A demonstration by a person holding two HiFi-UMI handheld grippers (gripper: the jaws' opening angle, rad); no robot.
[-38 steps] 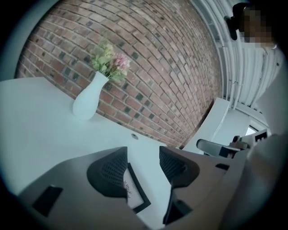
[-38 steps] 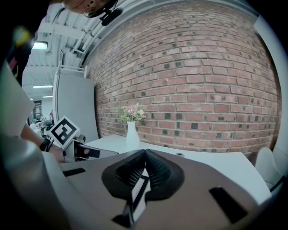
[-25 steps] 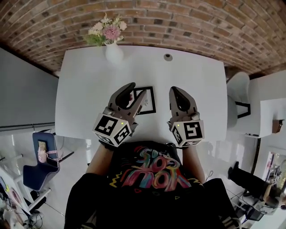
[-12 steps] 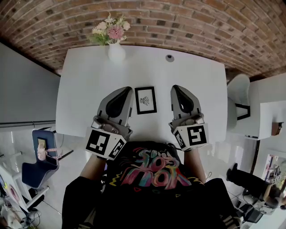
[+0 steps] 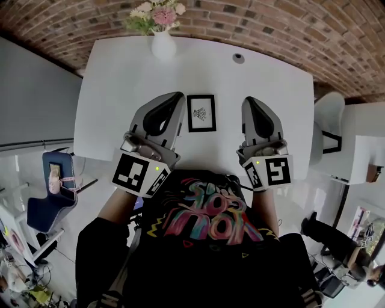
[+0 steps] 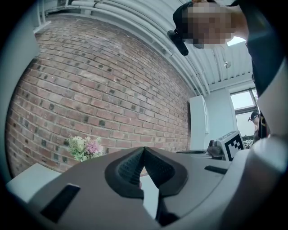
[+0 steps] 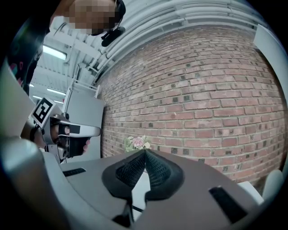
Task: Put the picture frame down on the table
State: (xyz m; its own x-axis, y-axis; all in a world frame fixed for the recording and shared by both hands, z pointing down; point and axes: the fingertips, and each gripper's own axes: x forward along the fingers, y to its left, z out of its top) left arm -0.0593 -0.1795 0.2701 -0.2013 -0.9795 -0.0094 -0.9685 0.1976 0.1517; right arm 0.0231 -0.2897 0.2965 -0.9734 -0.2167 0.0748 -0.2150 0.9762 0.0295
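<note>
"Any container on that bench (image 5: 114, 90)?"

"Only one; a white vase (image 5: 163, 46) at the far edge, close to the brick wall (image 5: 271, 24); it holds a small bunch of flowers (image 5: 155, 13), pink and pale, with some green."

"And the picture frame (image 5: 201, 113)?"

"Lying flat on the bench, near the middle, face up; black border, white mount, a small dark drawing in the centre; it sits well this side of the vase, with bare white top between the two."

"Is anyone gripping it?"

"No; it lies between the two claws and touches neither. The left claw (image 6: 144, 149) has just been closing, and its ribbed pads now meet tip to tip with only each other between them; the right claw (image 7: 145, 152) is pressed together the same way, holding nothing. Both point level toward the wall, one either side of the frame."

"Anything else up there?"

"A small round grey fitting (image 5: 239, 58) in the top, to the right of the vase and well apart from the frame."

"Anything crowding the frame?"

"Nothing on the bench itself; a white chair (image 5: 328, 117) stands off the right end, and a blue chair (image 5: 57, 195) stands down by the left side, on the pale floor."
</note>
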